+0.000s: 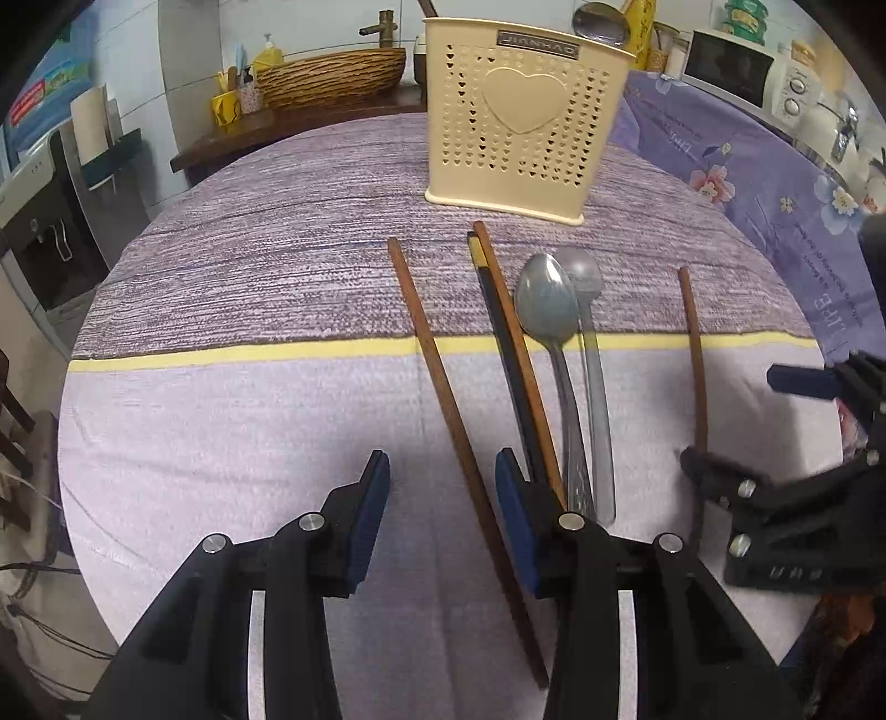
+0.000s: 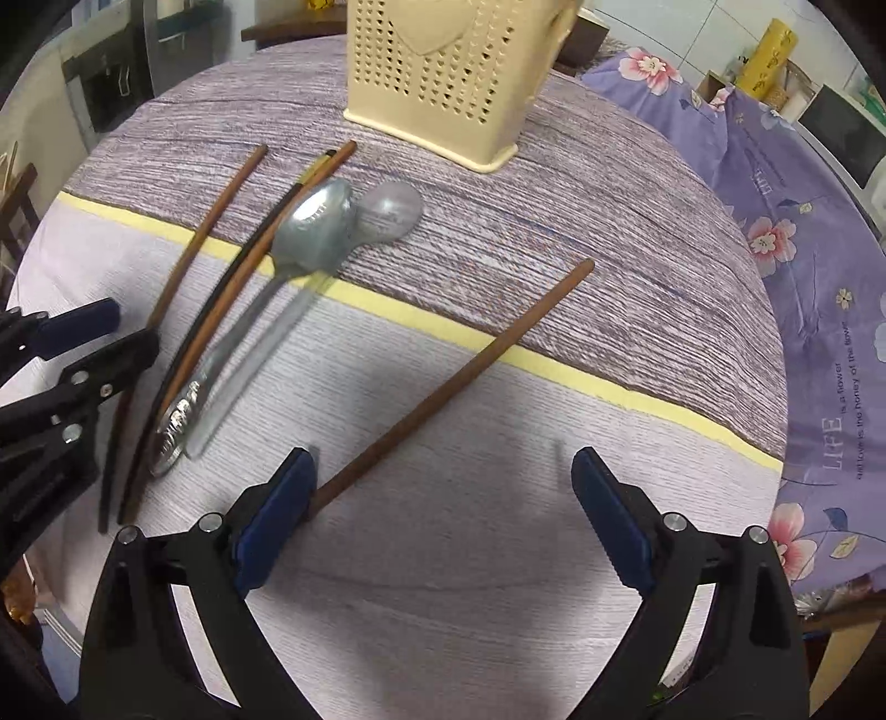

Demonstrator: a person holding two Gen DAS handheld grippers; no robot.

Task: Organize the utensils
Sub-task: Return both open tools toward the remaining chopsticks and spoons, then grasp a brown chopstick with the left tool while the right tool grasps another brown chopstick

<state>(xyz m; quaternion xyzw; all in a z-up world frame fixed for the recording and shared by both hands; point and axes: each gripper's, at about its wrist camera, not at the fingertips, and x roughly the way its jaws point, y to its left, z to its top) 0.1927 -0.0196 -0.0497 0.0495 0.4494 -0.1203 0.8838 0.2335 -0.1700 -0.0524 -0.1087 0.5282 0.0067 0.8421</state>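
Observation:
A cream perforated utensil holder stands at the back of the table with a spoon in it. My left gripper is open and narrowing, and a brown chopstick lies between its pads, untouched. Right of it lie a black and a brown chopstick side by side, then two metal spoons. My right gripper stands wide open over the cloth. The near end of a lone brown chopstick lies by its left finger.
The round table carries a purple striped cloth with a yellow band. A floral purple cloth drapes to the right. Behind are a wicker basket and a microwave. The two grippers hang close together.

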